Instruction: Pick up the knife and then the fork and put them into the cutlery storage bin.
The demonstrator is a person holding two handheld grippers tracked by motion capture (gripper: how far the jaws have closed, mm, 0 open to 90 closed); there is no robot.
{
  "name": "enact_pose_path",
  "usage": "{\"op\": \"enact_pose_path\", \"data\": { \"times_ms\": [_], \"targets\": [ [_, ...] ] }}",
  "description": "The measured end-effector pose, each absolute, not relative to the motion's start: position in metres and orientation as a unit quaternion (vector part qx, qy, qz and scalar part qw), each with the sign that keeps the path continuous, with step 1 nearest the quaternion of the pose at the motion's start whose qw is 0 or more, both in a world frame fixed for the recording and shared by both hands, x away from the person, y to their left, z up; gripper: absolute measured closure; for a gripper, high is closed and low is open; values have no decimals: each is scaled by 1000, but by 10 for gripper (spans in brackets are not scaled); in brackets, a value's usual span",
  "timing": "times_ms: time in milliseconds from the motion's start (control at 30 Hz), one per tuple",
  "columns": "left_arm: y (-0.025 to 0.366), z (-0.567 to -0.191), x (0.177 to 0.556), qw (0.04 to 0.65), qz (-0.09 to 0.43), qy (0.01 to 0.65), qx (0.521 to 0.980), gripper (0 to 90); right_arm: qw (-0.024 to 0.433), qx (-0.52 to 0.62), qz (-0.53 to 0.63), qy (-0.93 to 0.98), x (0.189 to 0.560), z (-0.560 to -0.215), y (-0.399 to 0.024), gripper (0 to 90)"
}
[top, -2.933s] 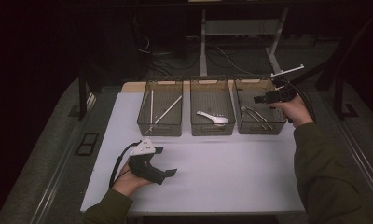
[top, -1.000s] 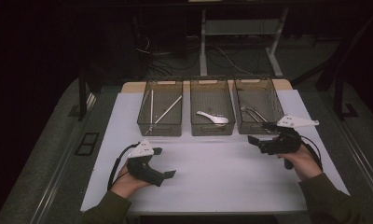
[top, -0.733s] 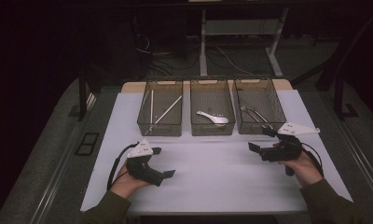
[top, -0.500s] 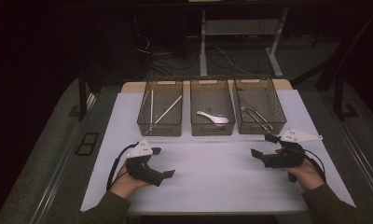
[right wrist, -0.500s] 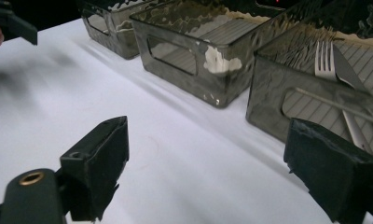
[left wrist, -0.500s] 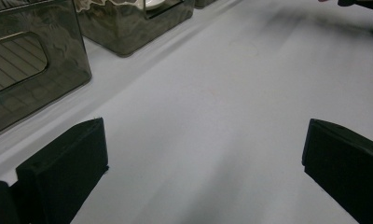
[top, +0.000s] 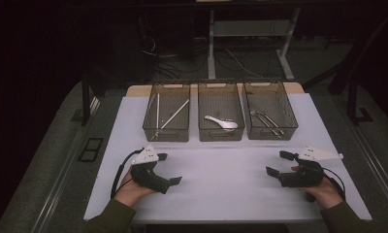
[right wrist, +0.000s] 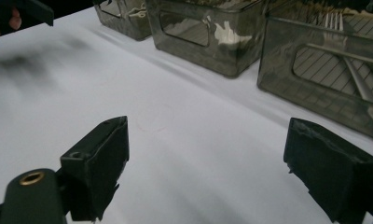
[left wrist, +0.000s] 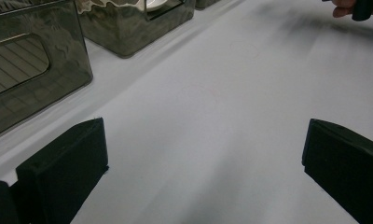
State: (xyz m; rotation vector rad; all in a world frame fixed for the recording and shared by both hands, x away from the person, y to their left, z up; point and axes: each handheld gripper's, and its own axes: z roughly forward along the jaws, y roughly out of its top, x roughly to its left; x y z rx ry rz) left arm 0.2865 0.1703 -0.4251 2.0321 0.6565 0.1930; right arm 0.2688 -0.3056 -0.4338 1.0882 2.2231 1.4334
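My left gripper [top: 169,168] rests low over the white table [top: 221,194] at the front left, held in a hand. In the left gripper view its jaws [left wrist: 203,163] stand wide apart with bare white surface between them. Over the front right of the table hangs my right gripper [top: 277,163], also open; in the right gripper view [right wrist: 208,163] nothing lies between its black pads. At the back stand three dark clear bins in a row: the left bin [top: 166,112] holds long thin utensils, the middle bin [top: 220,133] a white spoon [top: 221,122], the right bin [top: 270,131] forks [top: 266,119].
The bins [right wrist: 315,79] lie just ahead of my right gripper, to its right in that view. The other hand's gripper [right wrist: 17,14] shows far off at the top left there. Dark floor and table legs [top: 211,43] lie beyond the back edge.
The right hand has drawn back from over the right bin toward the front right of the table and sunk lower, jaws still open. The left hand has kept still.
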Motion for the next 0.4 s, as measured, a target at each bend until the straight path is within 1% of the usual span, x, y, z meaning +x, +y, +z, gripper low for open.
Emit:
{"op": "enact_pose_path", "data": {
  "times_ms": [100,400],
  "targets": [
    [170,-425,286,479,80,269,832,0,134,376,490,775,266,-437,-305,138],
    [171,-425,287,477,79,270,832,0,137,373,492,775,266,-436,-305,138]
  ]
}}
